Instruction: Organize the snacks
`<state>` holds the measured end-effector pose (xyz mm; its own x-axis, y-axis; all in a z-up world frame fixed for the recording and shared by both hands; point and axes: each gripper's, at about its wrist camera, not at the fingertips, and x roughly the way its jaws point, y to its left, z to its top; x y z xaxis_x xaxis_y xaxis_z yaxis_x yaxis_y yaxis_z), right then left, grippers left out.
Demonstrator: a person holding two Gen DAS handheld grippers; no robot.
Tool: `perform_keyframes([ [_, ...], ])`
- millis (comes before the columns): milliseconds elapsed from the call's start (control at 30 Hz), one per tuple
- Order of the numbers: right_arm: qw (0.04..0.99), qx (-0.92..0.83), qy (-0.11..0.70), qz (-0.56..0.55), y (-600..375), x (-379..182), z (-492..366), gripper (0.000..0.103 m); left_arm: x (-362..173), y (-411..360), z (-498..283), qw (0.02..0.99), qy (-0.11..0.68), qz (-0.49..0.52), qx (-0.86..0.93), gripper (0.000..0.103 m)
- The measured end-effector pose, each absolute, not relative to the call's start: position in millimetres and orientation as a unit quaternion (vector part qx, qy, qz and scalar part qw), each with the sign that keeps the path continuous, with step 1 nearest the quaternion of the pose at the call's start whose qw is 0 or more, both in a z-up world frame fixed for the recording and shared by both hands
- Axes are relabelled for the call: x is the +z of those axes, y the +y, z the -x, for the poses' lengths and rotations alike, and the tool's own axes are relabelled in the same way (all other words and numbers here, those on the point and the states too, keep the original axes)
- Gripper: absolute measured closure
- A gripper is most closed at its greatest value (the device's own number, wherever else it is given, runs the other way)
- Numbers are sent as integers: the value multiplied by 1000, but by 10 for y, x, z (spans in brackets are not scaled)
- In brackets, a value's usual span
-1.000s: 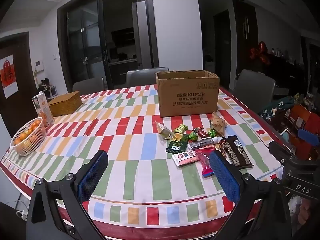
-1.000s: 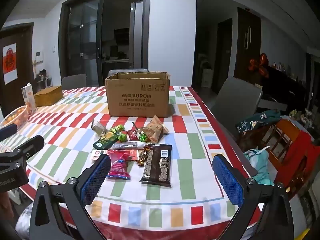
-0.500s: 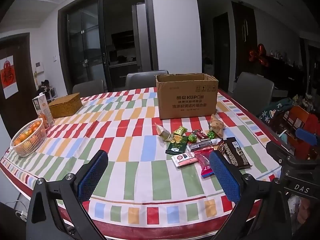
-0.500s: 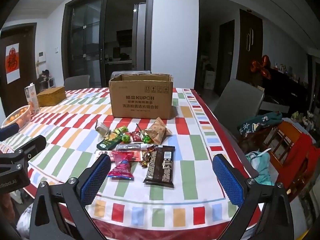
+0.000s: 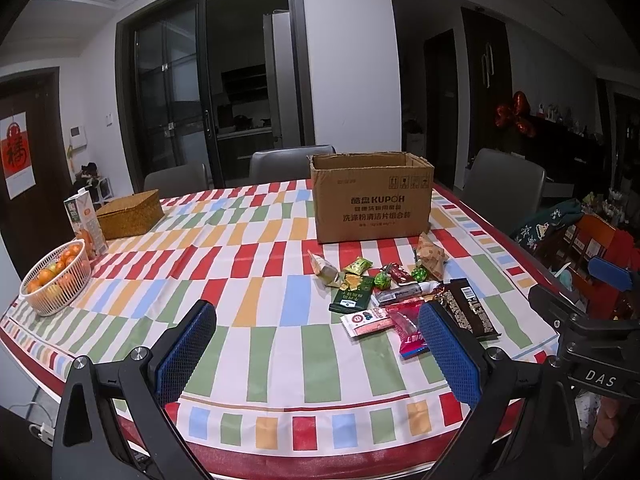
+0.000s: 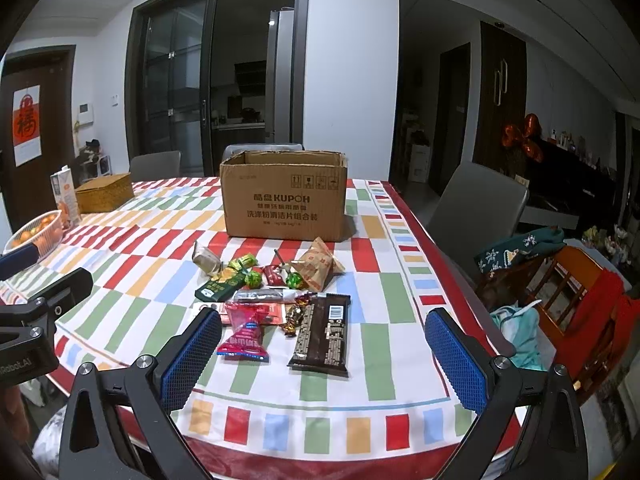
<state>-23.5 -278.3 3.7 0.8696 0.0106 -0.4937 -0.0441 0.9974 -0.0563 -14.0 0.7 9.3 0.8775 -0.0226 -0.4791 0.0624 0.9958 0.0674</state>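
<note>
An open cardboard box (image 5: pixel 372 198) (image 6: pixel 285 196) stands on the striped tablecloth. In front of it lie several snacks: a dark chocolate bar (image 6: pixel 323 334) (image 5: pixel 466 312), a red packet (image 6: pixel 244 332) (image 5: pixel 408 326), a brown paper packet (image 6: pixel 318 266), a dark green packet (image 5: pixel 352 298) and green candies (image 6: pixel 252 278). My left gripper (image 5: pixel 316 354) is open and empty above the table's near edge, left of the snacks. My right gripper (image 6: pixel 324 360) is open and empty, just short of the chocolate bar.
A white basket of oranges (image 5: pixel 54 284), a juice carton (image 5: pixel 84 224) and a woven box (image 5: pixel 130 214) stand at the table's left. Grey chairs (image 6: pixel 476 208) surround the table. A wooden chair with clothes (image 6: pixel 560 280) is at the right.
Both grippers have tilted up and back slightly, so the table and snacks sit a little lower in view. Both stay open and nothing on the table has moved.
</note>
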Motion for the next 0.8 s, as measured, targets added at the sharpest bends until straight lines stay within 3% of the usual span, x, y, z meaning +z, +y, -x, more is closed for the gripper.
perform_keyframes([
  [800, 966, 15, 254, 34, -2770, 61, 252, 1, 92, -8, 145, 968, 246, -39, -22, 0],
])
